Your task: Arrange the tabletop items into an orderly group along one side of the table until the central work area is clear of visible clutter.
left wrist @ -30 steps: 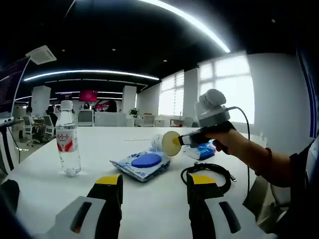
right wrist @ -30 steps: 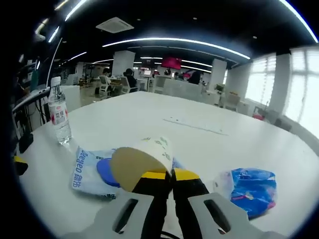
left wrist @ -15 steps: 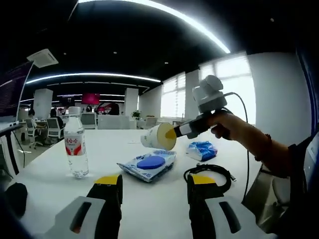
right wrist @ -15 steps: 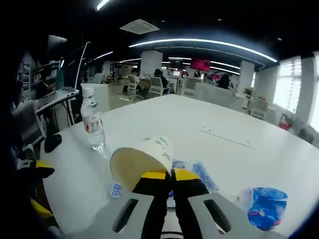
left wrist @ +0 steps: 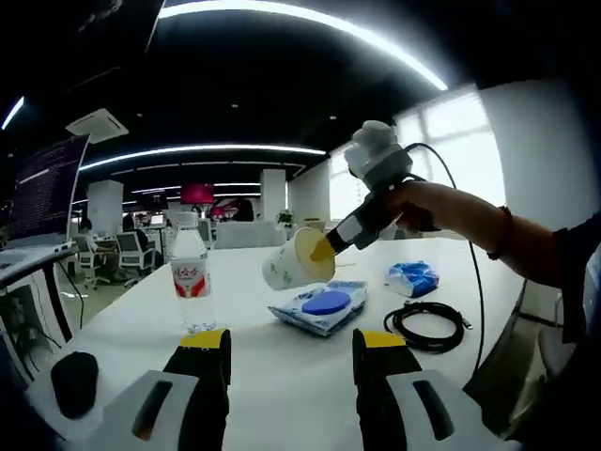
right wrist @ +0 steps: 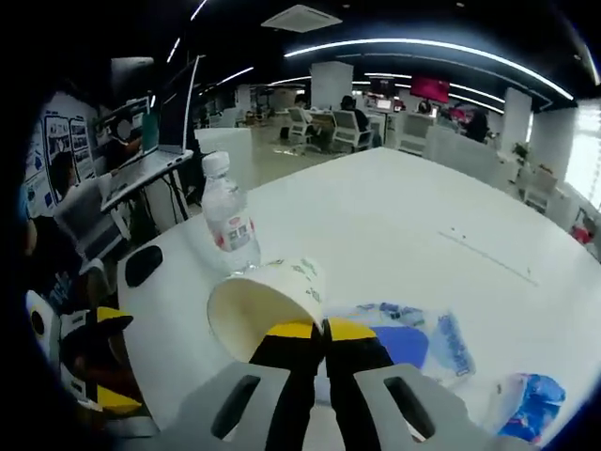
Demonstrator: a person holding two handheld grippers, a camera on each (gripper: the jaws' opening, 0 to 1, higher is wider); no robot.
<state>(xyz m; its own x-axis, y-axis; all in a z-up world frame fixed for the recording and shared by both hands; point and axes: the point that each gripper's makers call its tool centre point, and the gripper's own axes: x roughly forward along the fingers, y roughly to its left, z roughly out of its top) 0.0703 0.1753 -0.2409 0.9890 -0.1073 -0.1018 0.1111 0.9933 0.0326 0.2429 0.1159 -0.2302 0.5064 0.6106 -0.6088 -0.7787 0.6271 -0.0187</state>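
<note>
White table (left wrist: 282,366), tilted paper cup (right wrist: 268,305) pinched

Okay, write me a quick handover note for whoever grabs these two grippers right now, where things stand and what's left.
Right gripper: shut on the rim of the paper cup, held up off the table, mouth turned sideways.
Left gripper: open, holding nothing, low over the near table edge.
On the white table: water bottle upright; flat wipes pack with a blue lid; coiled black cable; blue packet; black mouse near the edge.
Done: cup picked up.
Left: set the cup down along one side, then gather the bottle, wipes pack, cable and packet beside it. They look scattered across the middle.
</note>
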